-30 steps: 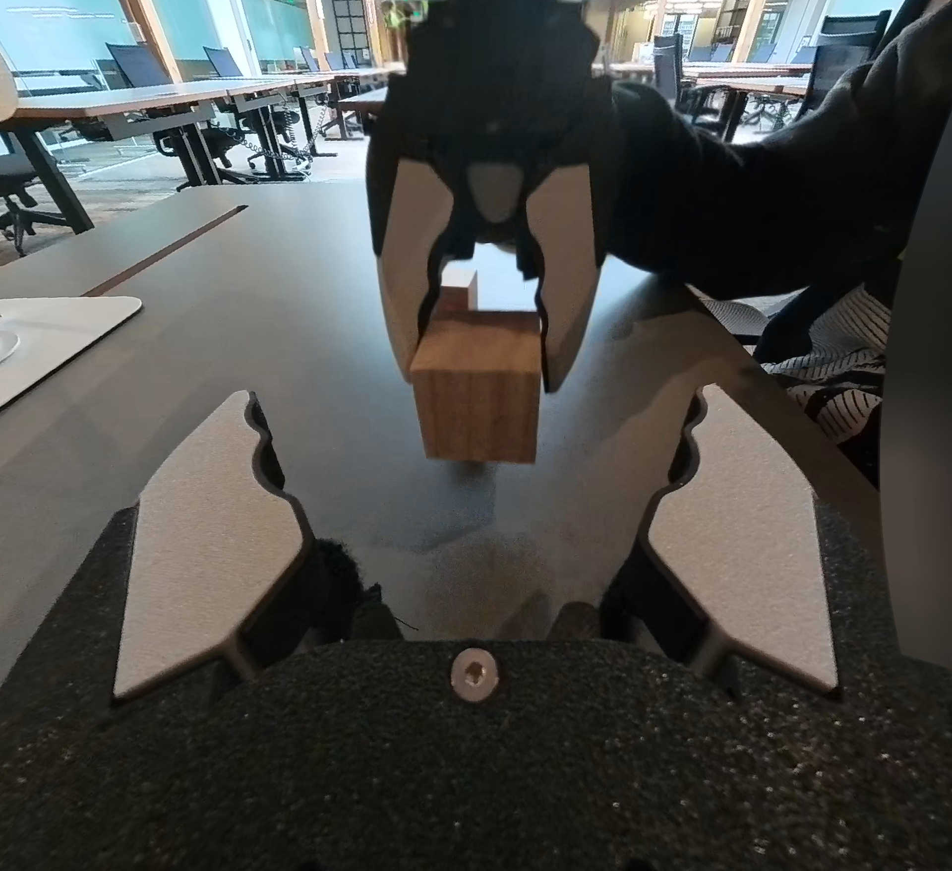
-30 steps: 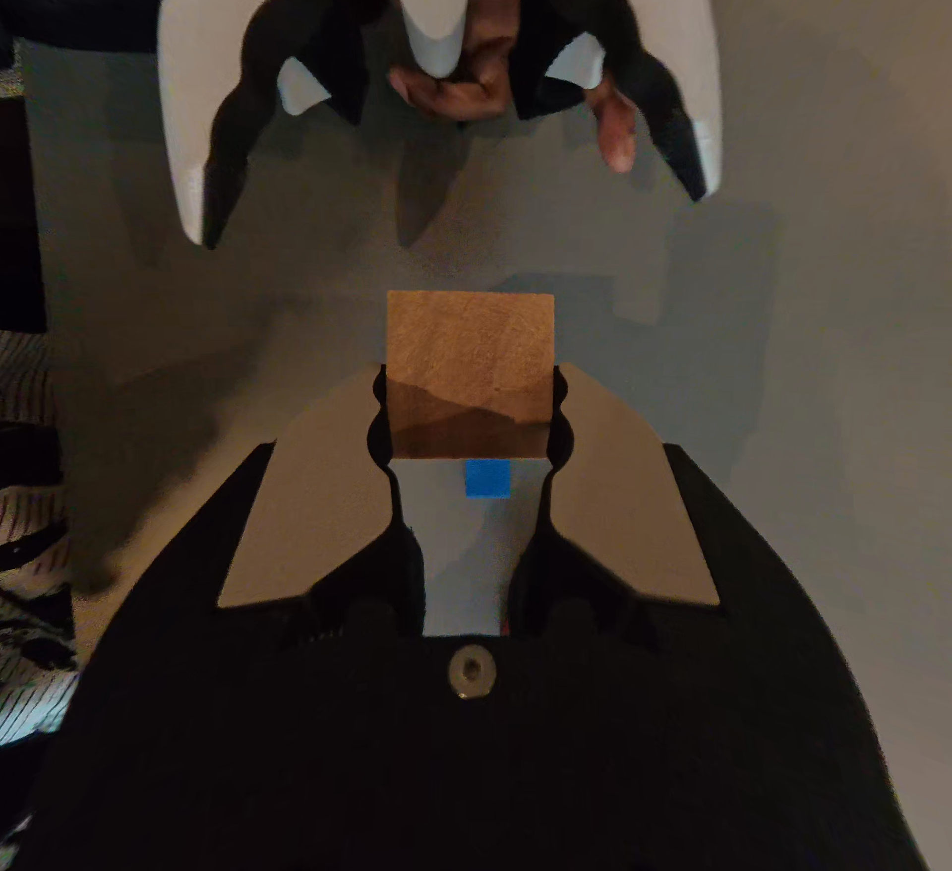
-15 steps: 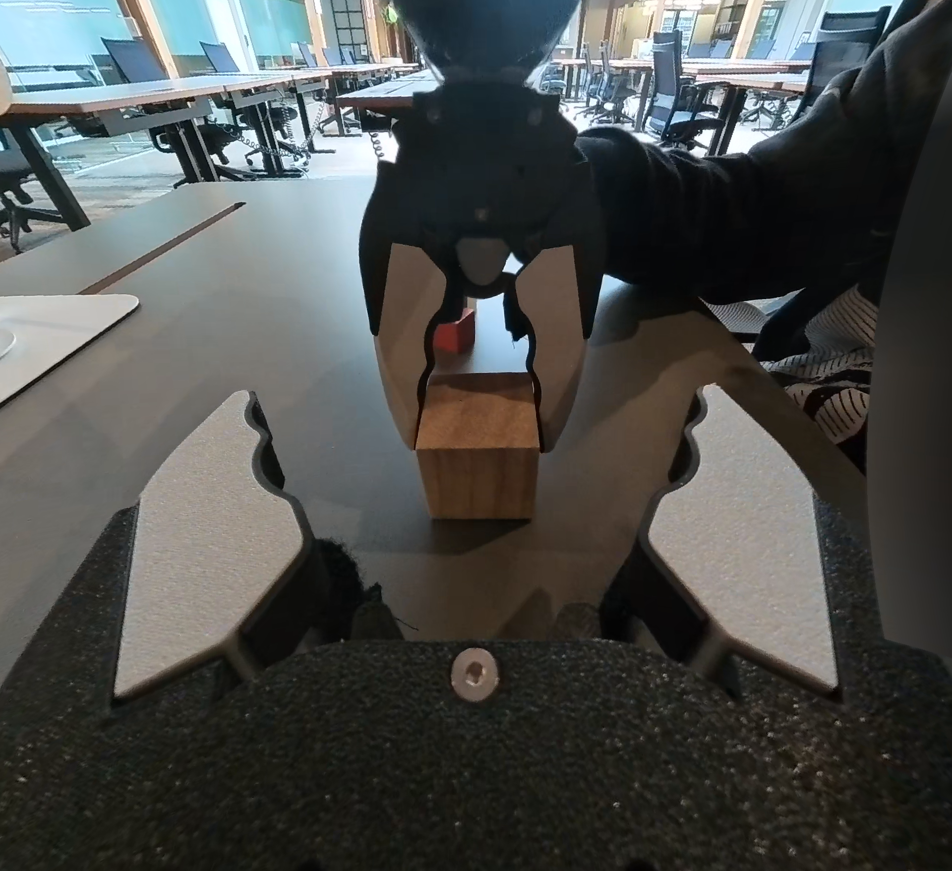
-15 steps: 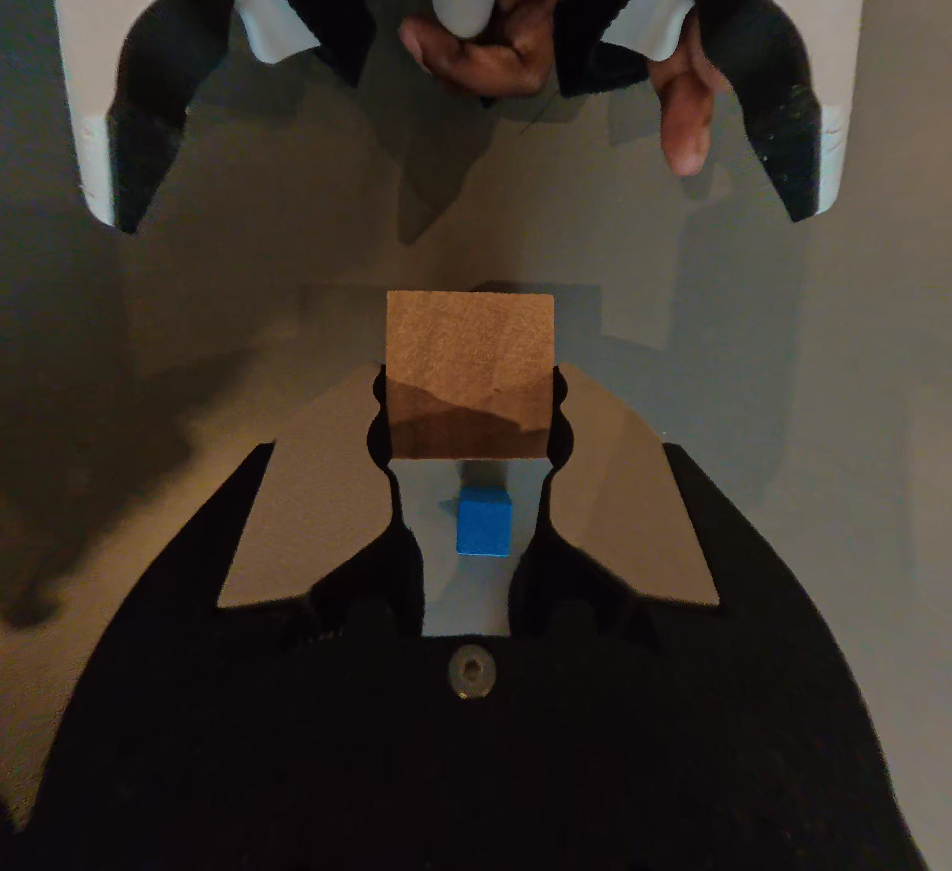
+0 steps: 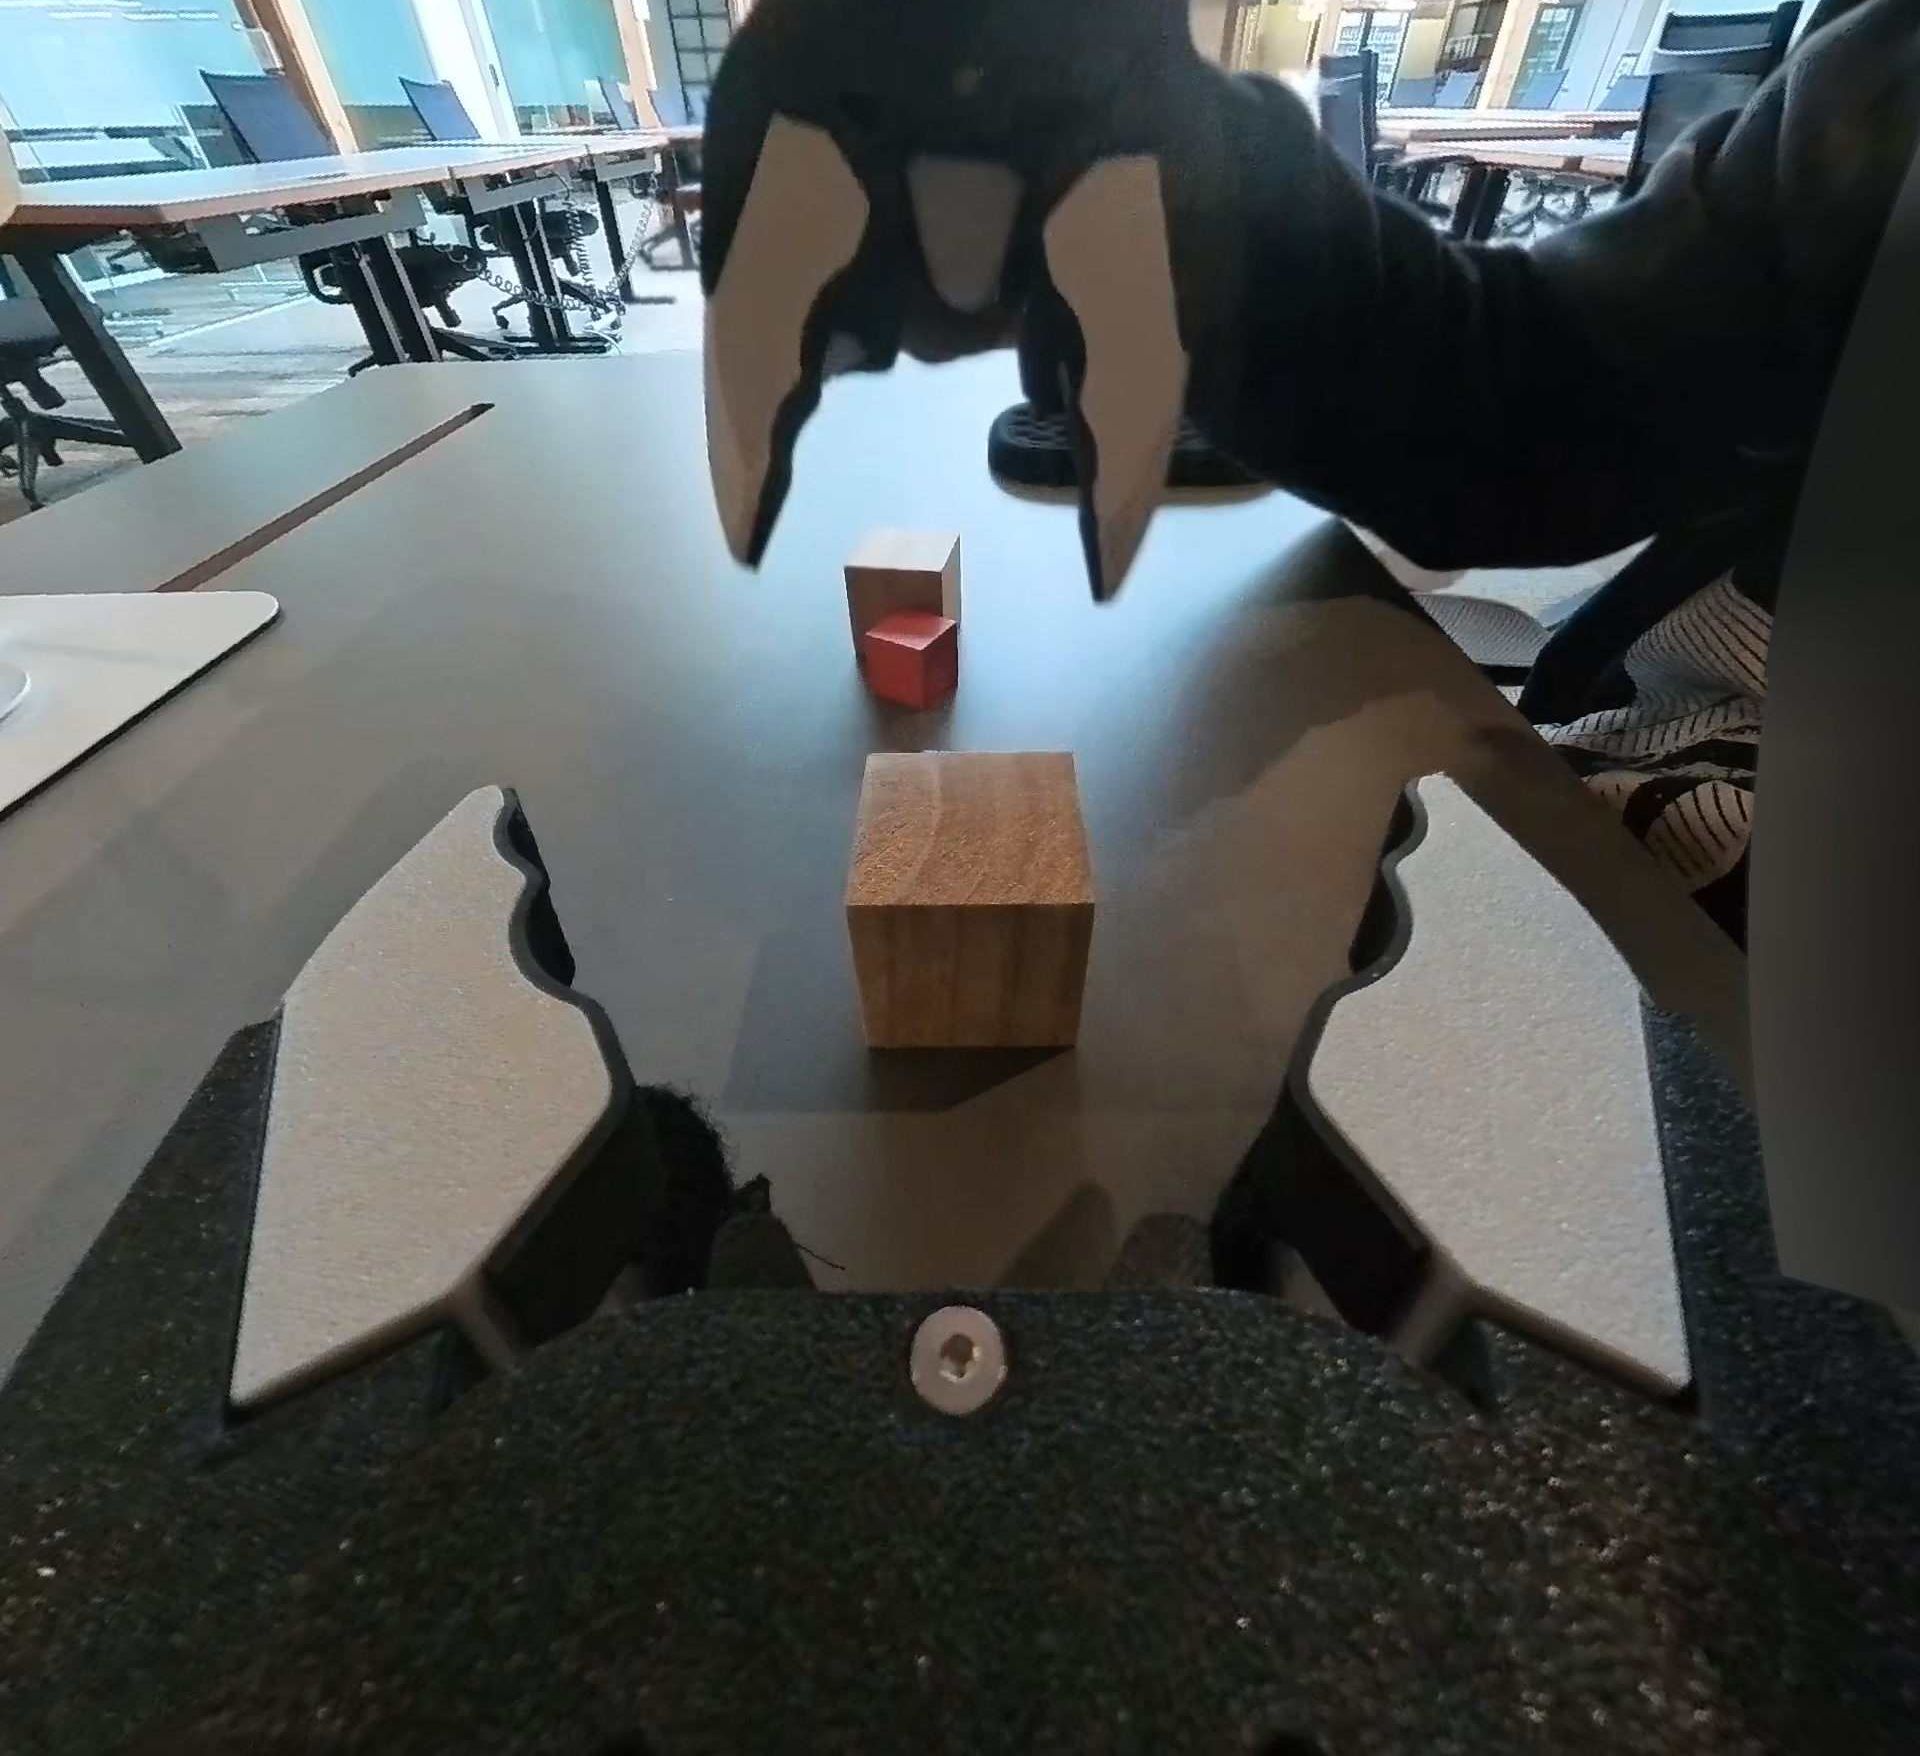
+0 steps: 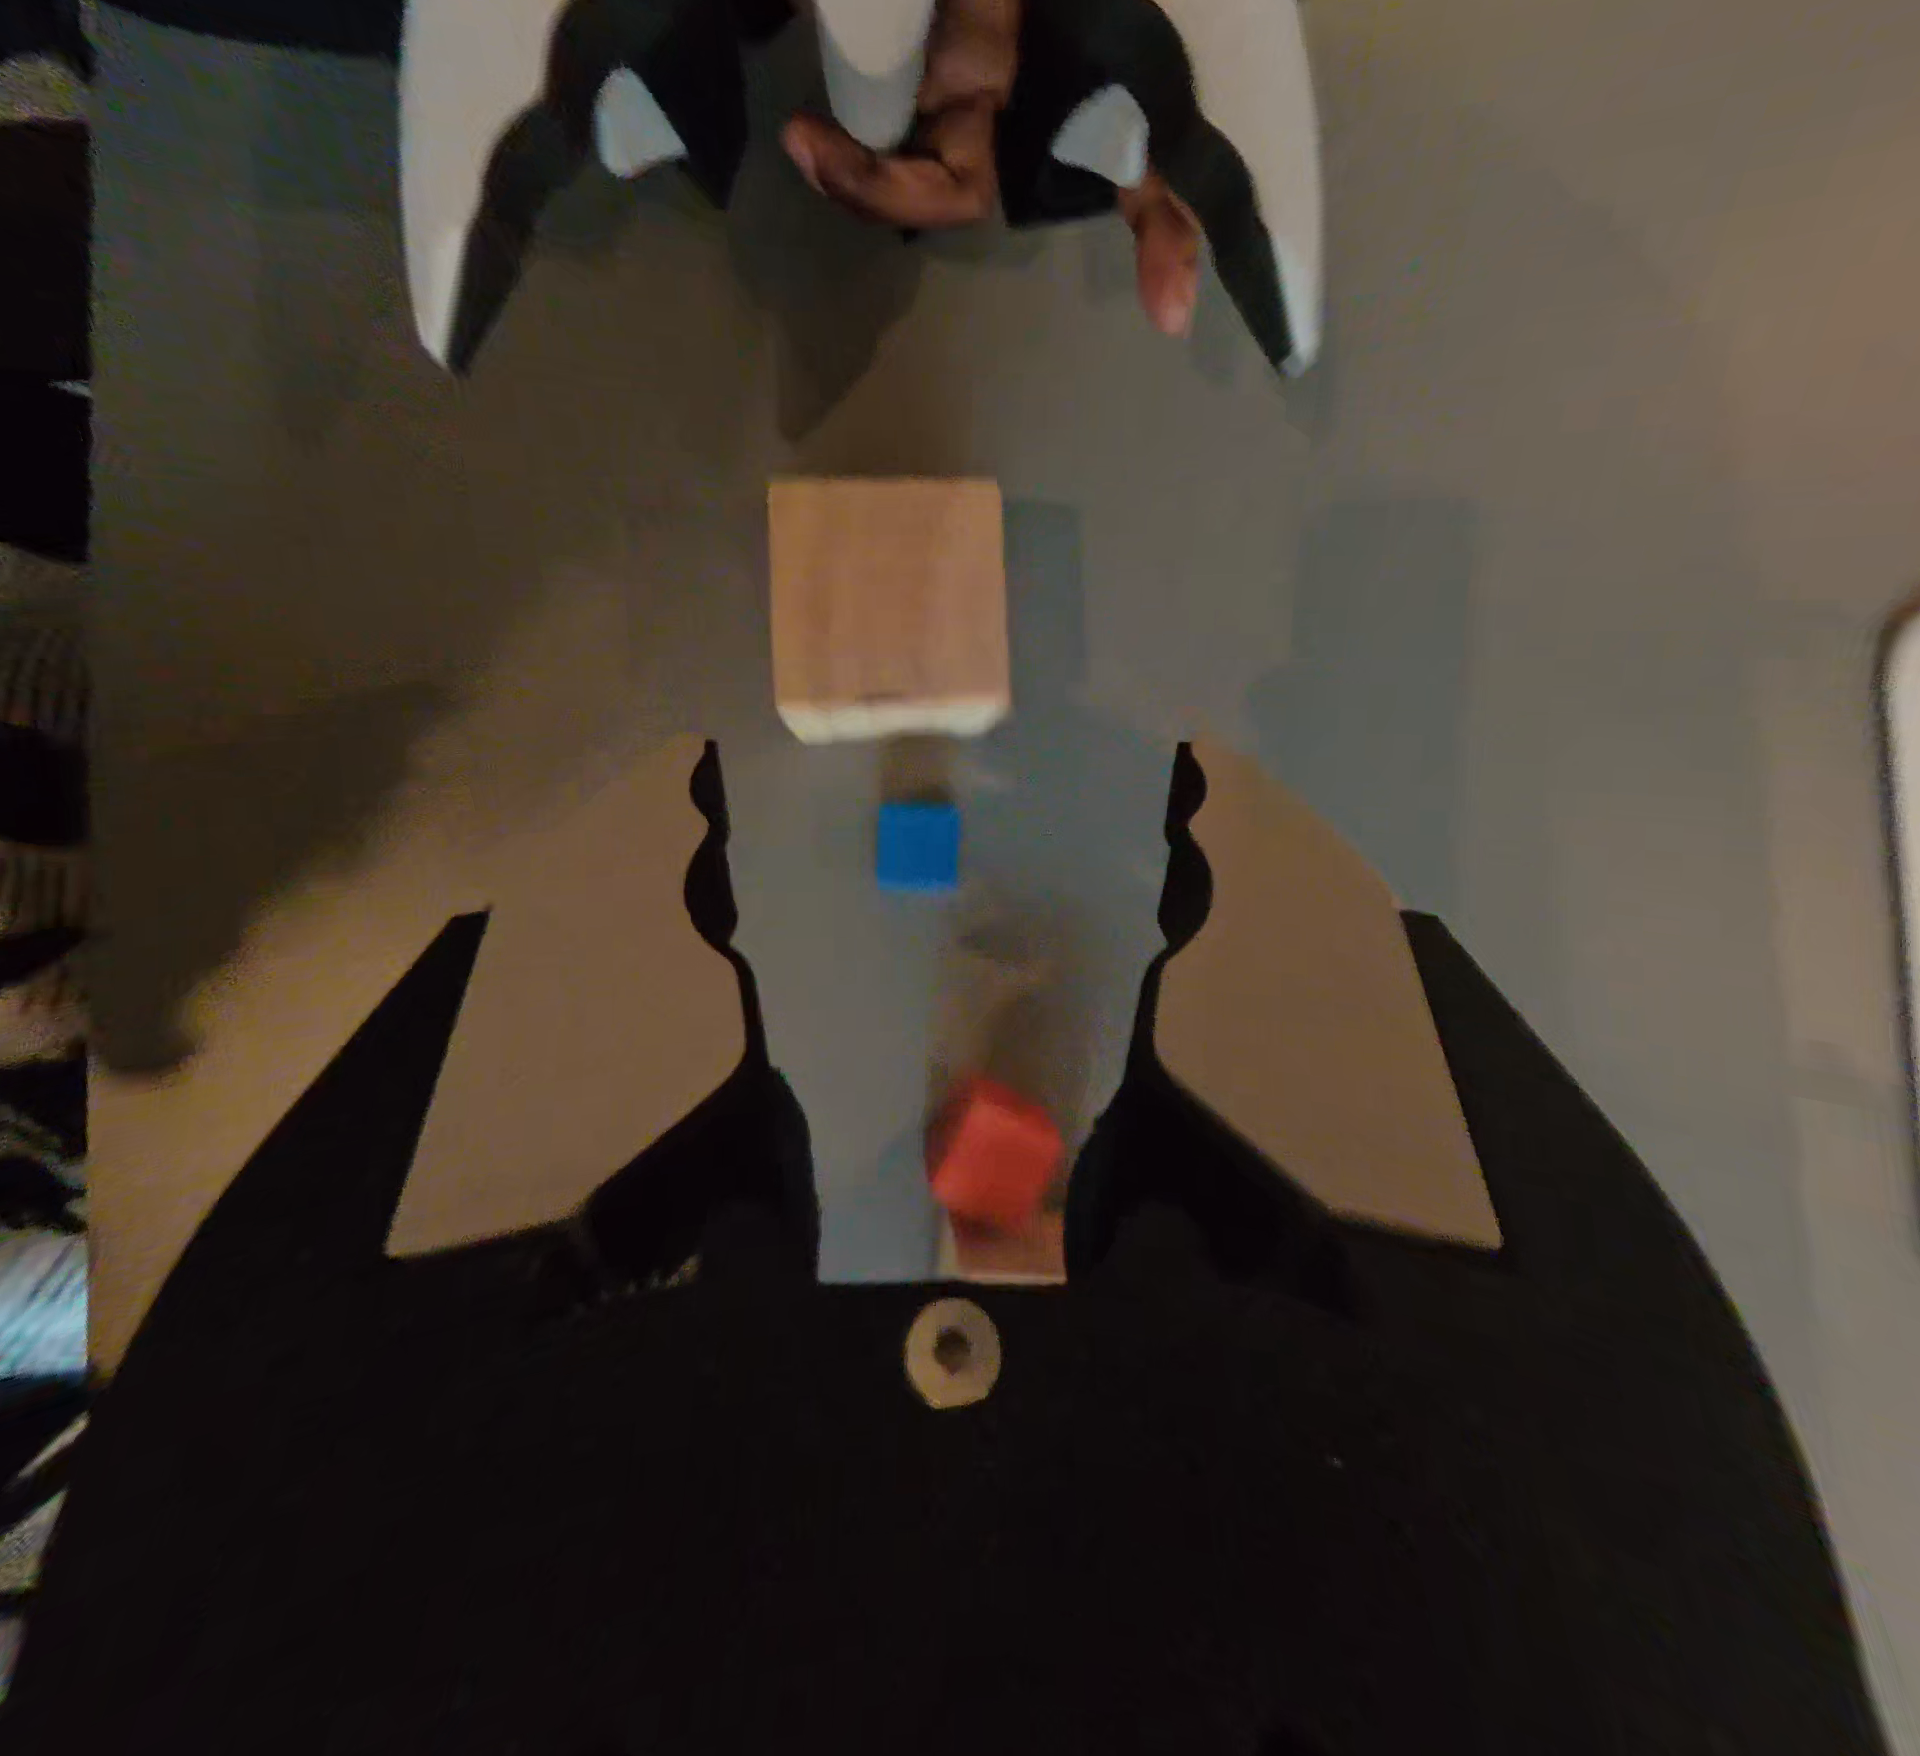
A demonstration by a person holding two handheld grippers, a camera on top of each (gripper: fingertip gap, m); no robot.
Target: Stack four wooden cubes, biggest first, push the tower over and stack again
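The big wooden cube [image 5: 971, 906] stands on the dark table [image 5: 520, 667], free of both grippers. My left gripper [image 5: 961, 787] is wide open and empty, low on the table, with the cube between and just past its fingertips. My right gripper [image 5: 925, 563] hangs open and empty above and behind the cube. A red cube [image 5: 912, 657] sits farther back against a smaller wooden cube [image 5: 902, 579]. The right wrist view looks down past my right gripper [image 6: 945, 750] on the big cube [image 6: 888, 605], a small blue cube [image 6: 916, 846] and the red cube [image 6: 992, 1161]. The left gripper [image 6: 868, 356] shows open there too.
A white pad [image 5: 125, 667] lies at the table's left edge. A black round object [image 5: 1091, 449] sits behind the cubes. The person's dark sleeve [image 5: 1507, 356] and striped cloth [image 5: 1683, 719] fill the right side. Office desks and chairs stand beyond the table.
My right gripper lowered the big wooden cube onto the table, let go of it, opened and lifted away. The left gripper stayed open and still.
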